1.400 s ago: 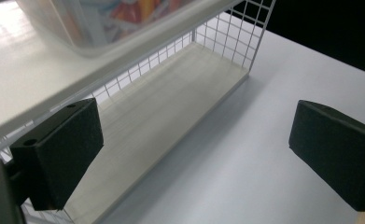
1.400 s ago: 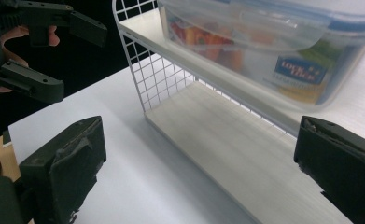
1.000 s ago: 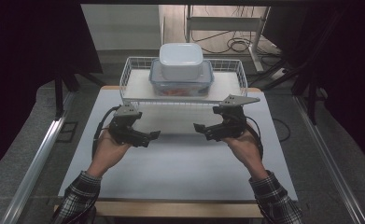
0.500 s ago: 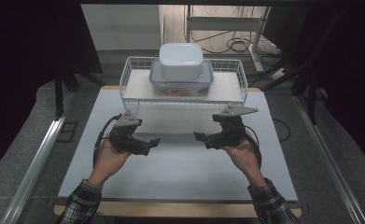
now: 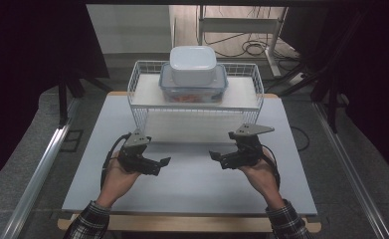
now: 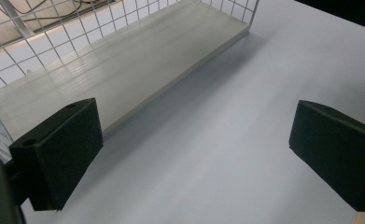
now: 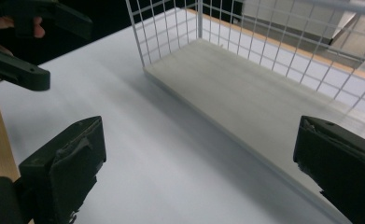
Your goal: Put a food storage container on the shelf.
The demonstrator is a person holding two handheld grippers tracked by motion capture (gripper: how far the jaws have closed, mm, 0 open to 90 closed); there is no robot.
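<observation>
A white wire rack (image 5: 137,84) stands at the far middle of the table. On its upper shelf sits a clear box with a blue-rimmed lid (image 5: 217,89), and a white lidded box (image 5: 193,63) is stacked on that. The lower board (image 6: 124,70) is bare. My left gripper (image 5: 160,166) hovers over the table in front of the rack's left half, open and holding nothing. My right gripper (image 5: 217,159) is opposite it in front of the right half, also open and holding nothing. In each gripper view the own pads (image 6: 61,154) (image 7: 63,163) stand wide apart over the white tabletop.
The white tabletop (image 5: 192,191) stretches between the rack and the near wooden edge. In the right gripper view the left gripper (image 7: 17,70) shows at the upper left. Cables lie on the floor behind the rack (image 5: 251,47). A metal rail (image 5: 43,164) runs along the left.
Both hands have drawn back from the rack toward the near edge of the table. The jaws stay apart and hold nothing.
</observation>
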